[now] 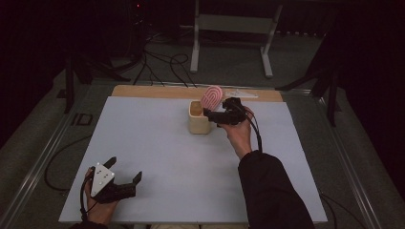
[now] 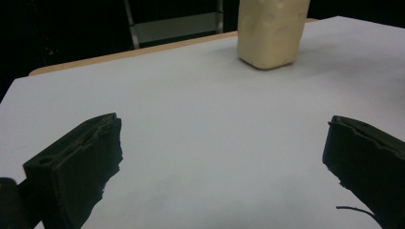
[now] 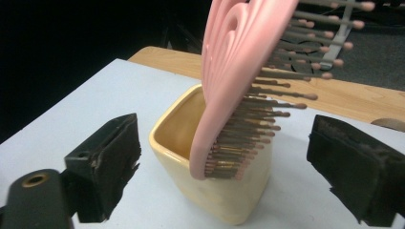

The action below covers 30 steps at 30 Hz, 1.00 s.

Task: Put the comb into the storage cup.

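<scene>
The cup (image 1: pixel 199 121) stands on the counter (image 1: pixel 157 157) toward its far edge, a little right of the middle, and the hairbrush (image 1: pixel 211 97) stands in the cup, leaning out over the cup's right rim with its bristles turned away from the cup's opening. The right gripper (image 1: pixel 210 115) sits just right of the cup, its fingers (image 3: pixel 102 162) spread to either side of the cup and brush without touching them. The left gripper (image 1: pixel 125 171) rests well apart from the cup, at the counter's near left corner, its fingers (image 2: pixel 79 162) pointing toward the cup.
</scene>
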Motion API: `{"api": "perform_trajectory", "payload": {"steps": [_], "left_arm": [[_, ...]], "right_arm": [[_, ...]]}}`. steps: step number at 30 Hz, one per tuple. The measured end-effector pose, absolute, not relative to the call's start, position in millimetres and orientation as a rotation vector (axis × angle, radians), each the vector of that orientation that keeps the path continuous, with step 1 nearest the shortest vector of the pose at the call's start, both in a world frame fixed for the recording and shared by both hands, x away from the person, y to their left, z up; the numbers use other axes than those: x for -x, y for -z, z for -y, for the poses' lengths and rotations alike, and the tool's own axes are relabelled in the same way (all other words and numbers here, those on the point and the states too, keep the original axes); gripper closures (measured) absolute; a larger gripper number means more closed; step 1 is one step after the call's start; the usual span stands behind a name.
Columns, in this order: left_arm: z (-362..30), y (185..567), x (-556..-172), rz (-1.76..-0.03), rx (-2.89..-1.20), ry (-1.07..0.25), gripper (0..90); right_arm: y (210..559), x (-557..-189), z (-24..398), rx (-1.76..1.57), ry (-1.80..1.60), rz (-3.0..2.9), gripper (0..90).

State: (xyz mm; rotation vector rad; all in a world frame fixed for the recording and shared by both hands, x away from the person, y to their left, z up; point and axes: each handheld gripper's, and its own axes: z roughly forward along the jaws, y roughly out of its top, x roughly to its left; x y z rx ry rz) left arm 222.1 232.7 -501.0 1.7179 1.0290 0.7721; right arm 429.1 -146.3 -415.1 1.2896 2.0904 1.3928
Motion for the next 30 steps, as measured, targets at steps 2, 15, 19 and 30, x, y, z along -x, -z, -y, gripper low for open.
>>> {"api": "perform_trajectory", "payload": {"steps": [2,15,19,30], "left_arm": [[-232.6,501.1,-222.2,-1.028,-1.719,-0.772,0.1],[-232.3,501.2,-222.2,-1.028,-1.72,-0.775,0.1],[-231.9,501.1,-222.1,-1.027,-1.725,-0.779,0.1],[-232.2,501.4,-222.2,-1.029,-1.723,-0.78,0.1]], "right_arm": [[415.1,-428.2,146.6,-1.285,-1.407,-2.105,9.0],[416.4,-421.4,146.4,-1.208,-1.361,-2.173,8.2],[417.1,-419.6,150.0,-1.206,-1.353,-2.174,8.2],[422.1,-416.9,160.0,-1.226,-1.352,-2.169,8.2]]}}
